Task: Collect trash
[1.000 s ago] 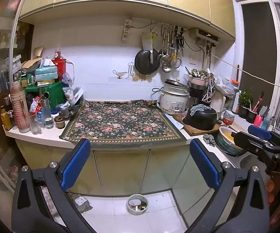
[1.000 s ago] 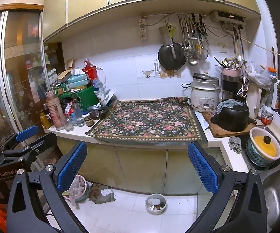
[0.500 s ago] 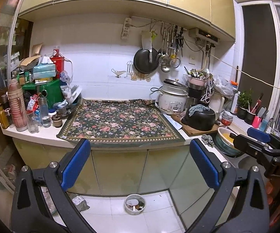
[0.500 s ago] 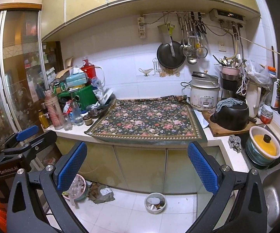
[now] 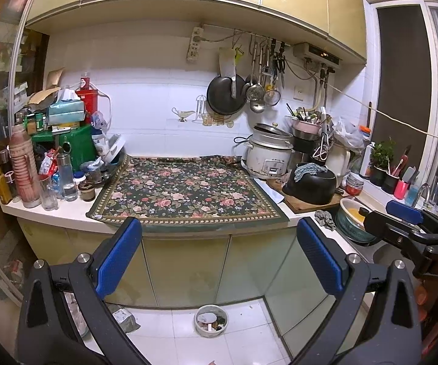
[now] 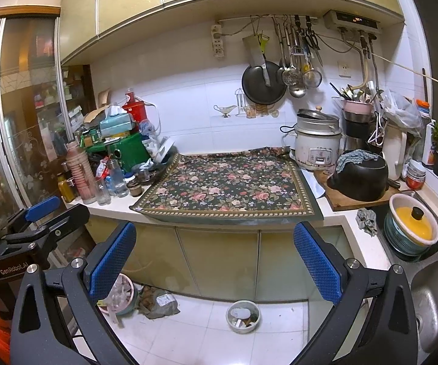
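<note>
Counter (image 6: 103, 210) runs along back wall, cloth (image 6: 228, 185) spread mid-counter. Bottle and jar cluster (image 6: 103, 179) left of cloth. Rice cooker (image 6: 317, 146) at cloth's back-right corner, black pot (image 6: 361, 176) on board (image 6: 345, 202) right of it. Sink (image 6: 437, 292) far right. Floor below cabinets: small bowl (image 6: 243, 316) centre, crumpled bag (image 6: 159, 301) left of bowl.

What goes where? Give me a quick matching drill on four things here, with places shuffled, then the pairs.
Things:
1. frying pan
2. small bowl
3. black pot
4. yellow lid

Places:
A. on the wooden board
B. hanging on the wall
C. on the colander by the sink
D. on the floor below the cabinets

Pairs: 1-B, 2-D, 3-A, 4-C
</note>
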